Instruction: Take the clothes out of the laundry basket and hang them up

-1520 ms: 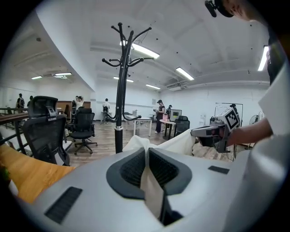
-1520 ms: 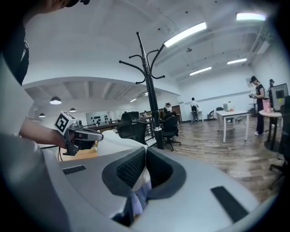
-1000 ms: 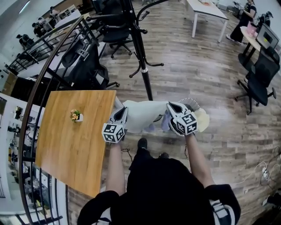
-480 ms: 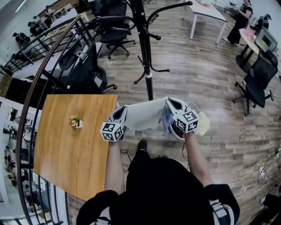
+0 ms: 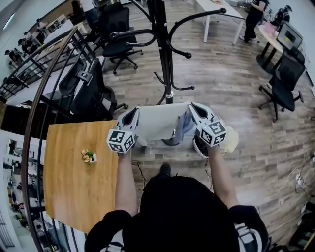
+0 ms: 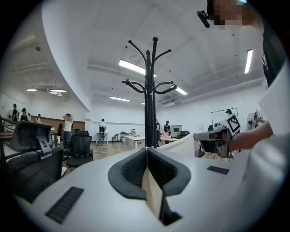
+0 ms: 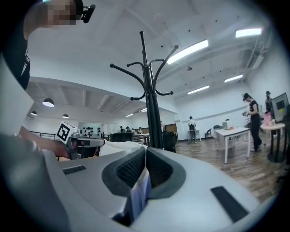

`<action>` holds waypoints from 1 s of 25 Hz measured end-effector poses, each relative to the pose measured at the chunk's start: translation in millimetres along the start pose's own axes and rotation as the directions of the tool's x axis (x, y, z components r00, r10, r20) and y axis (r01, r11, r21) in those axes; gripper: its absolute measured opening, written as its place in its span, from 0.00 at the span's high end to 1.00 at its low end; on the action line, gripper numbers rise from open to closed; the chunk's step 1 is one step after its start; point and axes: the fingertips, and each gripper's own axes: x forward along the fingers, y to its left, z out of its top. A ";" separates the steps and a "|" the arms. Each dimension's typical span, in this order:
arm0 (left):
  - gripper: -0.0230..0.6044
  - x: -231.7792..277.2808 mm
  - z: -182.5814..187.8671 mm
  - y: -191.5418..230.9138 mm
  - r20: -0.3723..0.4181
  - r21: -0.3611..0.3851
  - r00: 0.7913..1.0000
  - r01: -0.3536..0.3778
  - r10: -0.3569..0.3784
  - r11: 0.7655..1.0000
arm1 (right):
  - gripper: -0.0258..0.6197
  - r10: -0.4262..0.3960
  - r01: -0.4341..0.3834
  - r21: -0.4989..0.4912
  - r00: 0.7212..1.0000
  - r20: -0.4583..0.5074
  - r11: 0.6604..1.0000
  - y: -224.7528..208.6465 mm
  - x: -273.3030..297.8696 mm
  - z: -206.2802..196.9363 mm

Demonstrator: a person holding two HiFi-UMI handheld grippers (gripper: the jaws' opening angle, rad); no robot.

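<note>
A white garment (image 5: 157, 121) with a bluish fold (image 5: 183, 124) hangs stretched between my two grippers, held up in front of the black coat rack (image 5: 165, 54). My left gripper (image 5: 133, 116) is shut on its left edge, and a cream strip of cloth (image 6: 152, 195) shows pinched in the jaws. My right gripper (image 5: 195, 110) is shut on the right edge, with blue-white cloth (image 7: 138, 195) in its jaws. The laundry basket (image 5: 199, 147) sits on the floor under my right hand, mostly hidden, with pale yellow cloth (image 5: 229, 140) in it. The coat rack (image 6: 148, 90) (image 7: 152, 95) stands straight ahead in both gripper views.
A wooden table (image 5: 74, 177) with a small flower pot (image 5: 88, 156) lies at my left. Black office chairs (image 5: 93, 81) and a curved railing (image 5: 39, 98) are behind it. More chairs (image 5: 283, 83), a white desk (image 5: 224, 15) and a person (image 5: 255, 15) are at the far right.
Both grippers have carried the stretched garment up and forward, closer to the coat rack's pole. The basket now sits further under my right hand.
</note>
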 end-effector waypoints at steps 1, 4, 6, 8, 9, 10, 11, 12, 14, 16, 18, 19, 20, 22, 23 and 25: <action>0.92 8.6 5.1 7.1 0.005 0.010 1.000 0.012 -0.012 1.000 | 0.94 -0.010 0.010 -0.004 1.000 0.009 1.000 -2.3 5.4 4.6; 0.92 31.5 22.3 24.3 0.026 0.041 0.999 0.046 -0.047 0.998 | 0.94 -0.044 0.045 -0.026 0.999 0.030 0.999 -9.9 20.2 18.4; 0.92 46.2 34.6 30.6 0.042 0.061 0.996 0.074 -0.077 0.995 | 0.94 -0.070 0.072 -0.036 0.997 0.045 0.997 -16.5 26.5 28.2; 0.92 62.1 48.4 35.5 0.056 0.082 0.992 0.104 -0.109 0.991 | 0.94 -0.100 0.103 -0.044 0.993 0.056 0.994 -25.2 32.1 36.3; 0.92 69.7 56.4 38.7 0.067 0.088 0.990 0.118 -0.124 0.989 | 0.94 -0.117 0.119 -0.047 0.991 0.059 0.992 -29.6 35.6 39.7; 0.92 76.9 64.7 42.0 0.081 0.088 0.987 0.131 -0.139 0.987 | 0.94 -0.132 0.135 -0.045 0.989 0.063 0.990 -33.3 39.2 42.8; 0.92 83.6 72.4 44.9 0.097 0.084 0.984 0.145 -0.153 0.986 | 0.94 -0.145 0.148 -0.042 0.987 0.068 0.988 -36.2 42.2 45.7; 0.92 89.9 79.0 47.2 0.110 0.082 0.980 0.156 -0.165 0.984 | 0.94 -0.157 0.160 -0.038 0.985 0.075 0.986 -38.5 44.5 48.2; 0.92 101.9 87.1 50.3 0.125 0.086 0.975 0.174 -0.184 0.981 | 0.94 -0.177 0.180 -0.036 0.981 0.082 0.983 -42.5 47.2 50.9; 0.92 112.9 87.7 53.6 0.126 0.086 0.972 0.186 -0.196 0.979 | 0.94 -0.196 0.199 -0.036 0.978 0.074 0.979 -46.7 49.9 47.8; 0.92 123.0 80.6 57.7 0.113 0.074 0.972 0.198 -0.206 0.977 | 0.94 -0.219 0.221 -0.042 0.975 0.043 0.974 -52.3 53.8 36.2; 0.92 127.7 75.8 59.5 0.104 0.068 0.972 0.205 -0.211 0.976 | 0.94 -0.231 0.232 -0.047 0.973 0.022 0.972 -55.6 56.0 27.6; 0.92 132.1 70.9 60.8 0.094 0.063 0.971 0.213 -0.218 0.975 | 0.94 -0.243 0.243 -0.049 0.970 -0.001 0.969 -58.9 57.9 18.0; 0.92 141.6 60.3 62.1 0.070 0.061 0.970 0.228 -0.232 0.972 | 0.94 -0.262 0.260 -0.043 0.964 -0.041 0.965 -64.8 59.8 -1.1; 0.92 147.0 53.8 62.7 0.056 0.061 0.970 0.234 -0.237 0.970 | 0.94 -0.270 0.268 -0.038 0.961 -0.058 0.963 -67.2 60.0 -9.8; 0.92 158.4 37.7 64.8 0.023 0.058 0.970 0.242 -0.243 0.969 | 0.94 -0.288 0.284 -0.053 0.953 -0.097 0.957 -70.5 60.6 -25.7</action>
